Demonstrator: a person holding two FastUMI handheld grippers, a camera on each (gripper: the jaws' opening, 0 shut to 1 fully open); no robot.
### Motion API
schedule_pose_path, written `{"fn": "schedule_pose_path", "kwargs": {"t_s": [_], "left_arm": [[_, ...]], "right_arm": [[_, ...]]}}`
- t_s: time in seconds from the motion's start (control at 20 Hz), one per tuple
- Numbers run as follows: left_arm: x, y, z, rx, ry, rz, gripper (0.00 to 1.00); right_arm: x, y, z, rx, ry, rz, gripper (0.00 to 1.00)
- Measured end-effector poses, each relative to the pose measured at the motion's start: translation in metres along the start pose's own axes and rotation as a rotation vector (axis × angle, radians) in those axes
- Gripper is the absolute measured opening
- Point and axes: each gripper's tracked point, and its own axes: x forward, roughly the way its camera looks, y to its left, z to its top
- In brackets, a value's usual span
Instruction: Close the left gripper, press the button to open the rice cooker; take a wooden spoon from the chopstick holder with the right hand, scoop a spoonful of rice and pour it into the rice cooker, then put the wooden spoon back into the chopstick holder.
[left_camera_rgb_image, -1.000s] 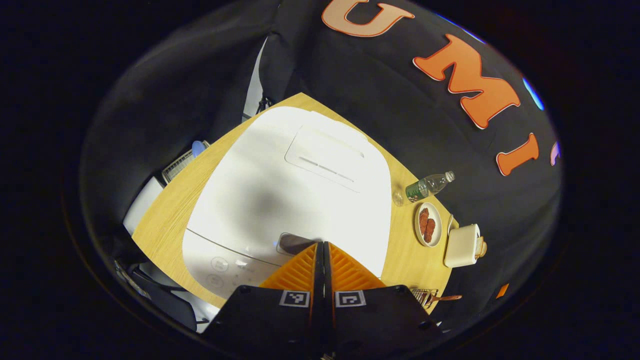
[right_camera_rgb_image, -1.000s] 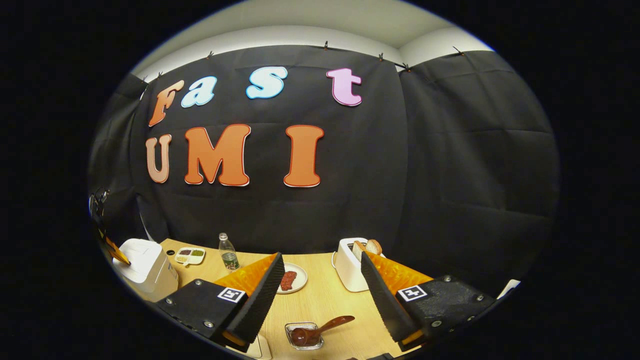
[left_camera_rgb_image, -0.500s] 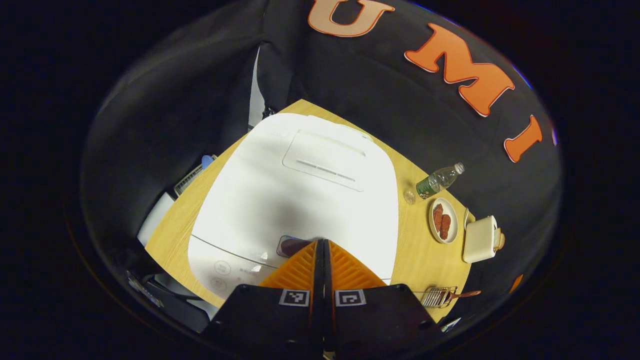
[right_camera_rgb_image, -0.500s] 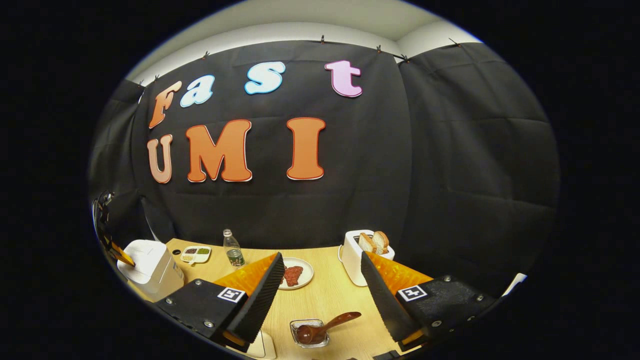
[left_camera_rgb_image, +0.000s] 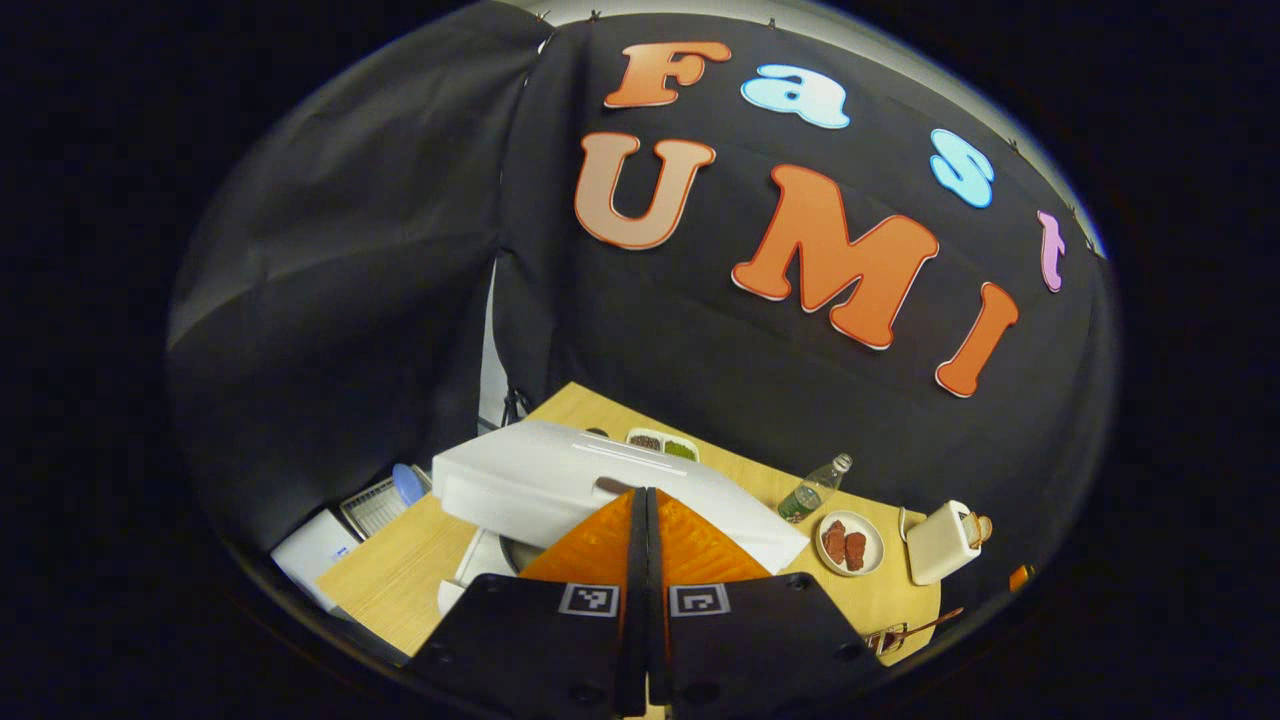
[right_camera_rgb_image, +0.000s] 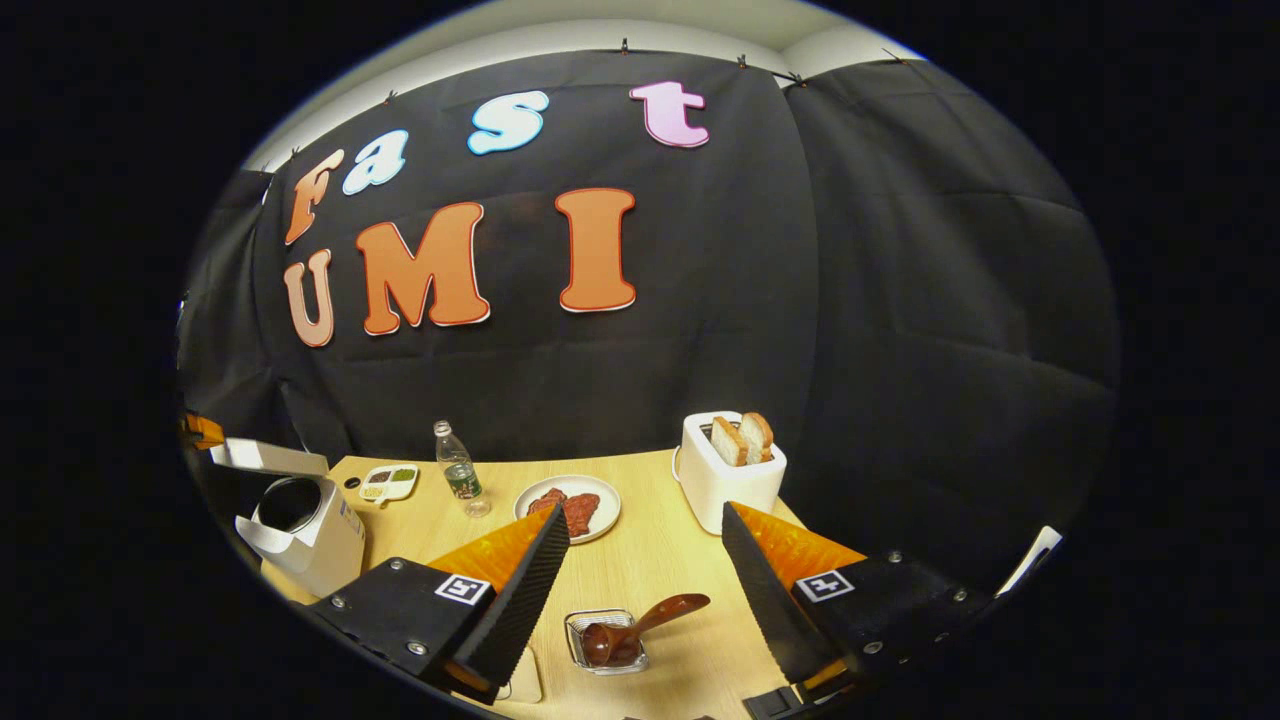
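Observation:
The white rice cooker (right_camera_rgb_image: 300, 535) stands at the table's left end with its lid (right_camera_rgb_image: 265, 457) raised and the dark pot open. In the left gripper view the raised lid (left_camera_rgb_image: 560, 480) sits just beyond my left gripper (left_camera_rgb_image: 640, 492), which is shut and empty, above the cooker. The wooden spoon (right_camera_rgb_image: 650, 622) lies bowl-down in the low wire chopstick holder (right_camera_rgb_image: 580, 628), handle pointing right. My right gripper (right_camera_rgb_image: 645, 515) is open above the holder, with nothing between its fingers. The holder (left_camera_rgb_image: 885, 637) also appears at the table's near right edge.
On the wooden table (right_camera_rgb_image: 650, 560) stand a white toaster (right_camera_rgb_image: 730, 470) with two bread slices, a plate of red food (right_camera_rgb_image: 567, 505), a small water bottle (right_camera_rgb_image: 457, 480) and a divided dish (right_camera_rgb_image: 388, 482). A pale object (right_camera_rgb_image: 522, 680) peeks from behind my right gripper's left finger.
The cooker's lid has sprung up from flat to raised. My left gripper has lifted off the button and tipped upward. The right gripper view has tipped down toward the table.

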Motion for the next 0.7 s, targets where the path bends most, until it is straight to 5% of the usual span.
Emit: {"fn": "schedule_pose_path", "kwargs": {"t_s": [0.45,0.55,0.7], "left_arm": [[-0.057,-0.035,0.020,0.137,-0.204,-0.002,0.08],[-0.066,-0.041,0.015,0.142,-0.207,-0.013,0.24],[-0.081,-0.049,0.011,0.180,-0.234,0.001,0.79]], "right_arm": [[0.030,-0.012,-0.056,0.052,0.164,0.011,0.95],[0.038,-0.019,-0.067,0.057,0.193,0.006,0.95],[0.046,-0.030,-0.096,0.064,0.257,0.008,0.95]]}}
